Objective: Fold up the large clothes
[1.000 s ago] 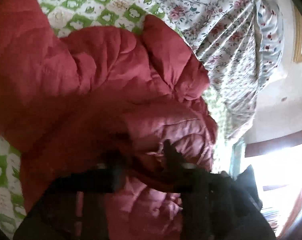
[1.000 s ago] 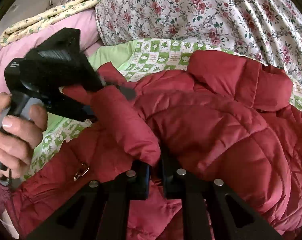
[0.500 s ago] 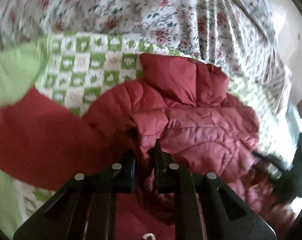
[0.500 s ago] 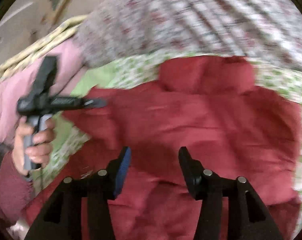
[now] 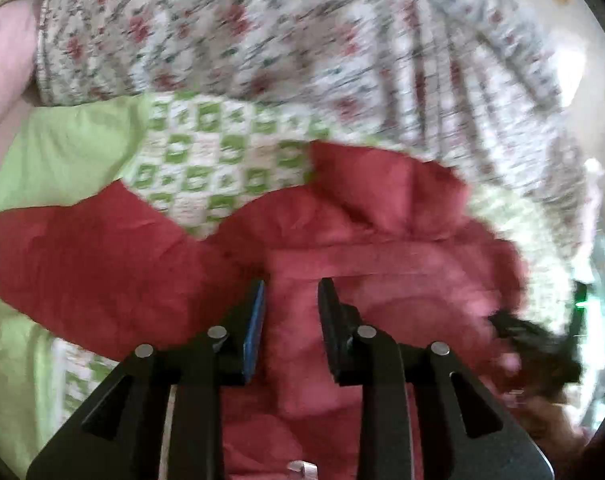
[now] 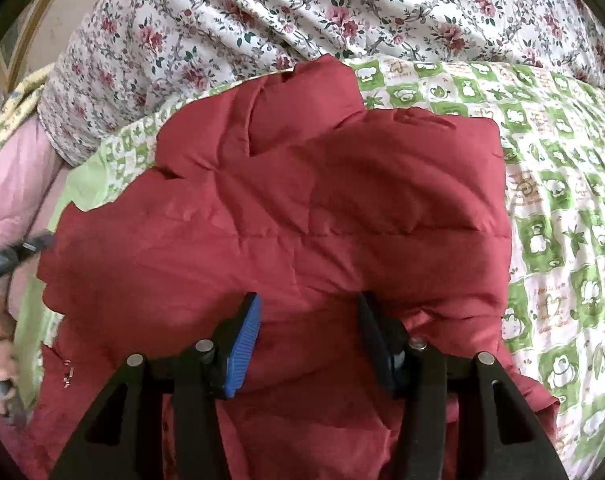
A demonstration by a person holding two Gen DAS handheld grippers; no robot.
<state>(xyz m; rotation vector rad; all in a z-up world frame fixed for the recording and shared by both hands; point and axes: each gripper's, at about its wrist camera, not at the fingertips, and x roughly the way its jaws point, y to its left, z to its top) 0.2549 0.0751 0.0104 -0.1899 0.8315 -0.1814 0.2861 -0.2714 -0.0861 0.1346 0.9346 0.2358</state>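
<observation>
A red puffer jacket (image 6: 294, 216) lies spread on the bed, its collar (image 6: 302, 96) toward the far side. In the blurred left wrist view the jacket (image 5: 382, 264) fills the middle, with a sleeve (image 5: 86, 256) stretched out to the left. My left gripper (image 5: 291, 292) is open over the jacket and holds nothing. My right gripper (image 6: 308, 308) is open wide above the jacket's near part and holds nothing. The left gripper (image 6: 18, 250) shows at the left edge of the right wrist view, and the right gripper (image 5: 538, 344) at the right of the left wrist view.
The jacket rests on a green-and-white checked quilt (image 6: 550, 184). A bulky floral duvet (image 6: 342, 12) is piled behind it. A pink blanket (image 6: 10, 176) lies at the far left. A plain green sheet (image 5: 62, 152) shows under the sleeve.
Both grippers have let go of the jacket and opened. The jacket has dropped flat onto the bed, and both grippers have drawn back above it.
</observation>
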